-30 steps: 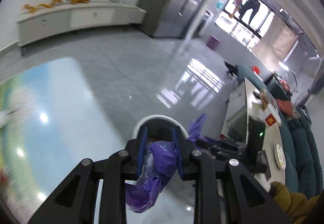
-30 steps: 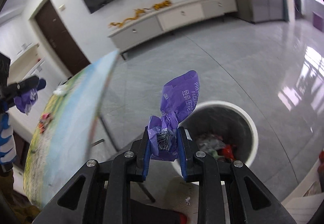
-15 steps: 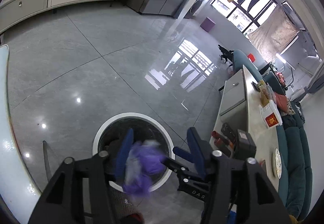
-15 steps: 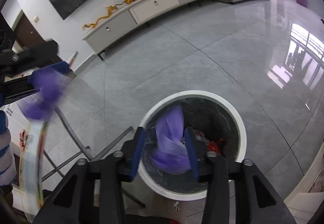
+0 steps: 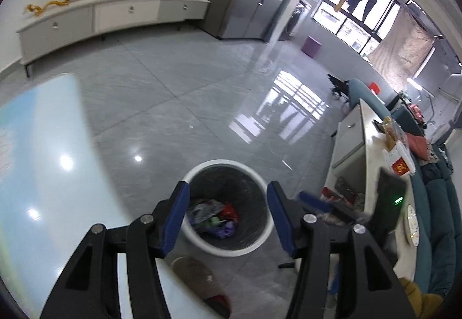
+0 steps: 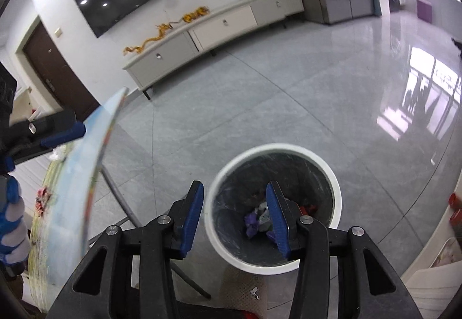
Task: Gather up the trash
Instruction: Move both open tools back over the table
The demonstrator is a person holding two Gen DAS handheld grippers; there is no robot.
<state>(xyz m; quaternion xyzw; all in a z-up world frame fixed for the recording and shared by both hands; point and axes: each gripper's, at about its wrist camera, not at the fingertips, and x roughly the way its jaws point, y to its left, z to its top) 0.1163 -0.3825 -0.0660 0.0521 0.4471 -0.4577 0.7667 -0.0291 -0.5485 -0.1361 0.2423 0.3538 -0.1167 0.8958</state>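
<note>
A white round trash bin (image 5: 261, 244) with a dark liner stands on the grey floor; it also shows in the right wrist view (image 6: 336, 189). Purple wrappers (image 5: 225, 231) and other trash lie at its bottom, also seen in the right wrist view (image 6: 252, 222). My left gripper (image 5: 228, 213) is open and empty above the bin. My right gripper (image 6: 235, 213) is open and empty above the bin's left rim. The right gripper's blue finger (image 5: 313, 199) shows at the right in the left wrist view, and the left gripper's blue finger (image 6: 63, 132) shows at the far left in the right wrist view.
A table with a blue and green picture top (image 5: 43, 174) is at the left, its edge (image 6: 95, 174) and metal legs (image 6: 121, 197) near the bin. A white counter (image 5: 375, 169) with boxes and a teal sofa (image 5: 439, 232) stand at the right. A slippered foot (image 5: 199, 272) is below the bin.
Both grippers opened over the bin and let go of their purple wrappers, which dropped into it. Both grippers now hold nothing, and the left one has drawn back toward the table.
</note>
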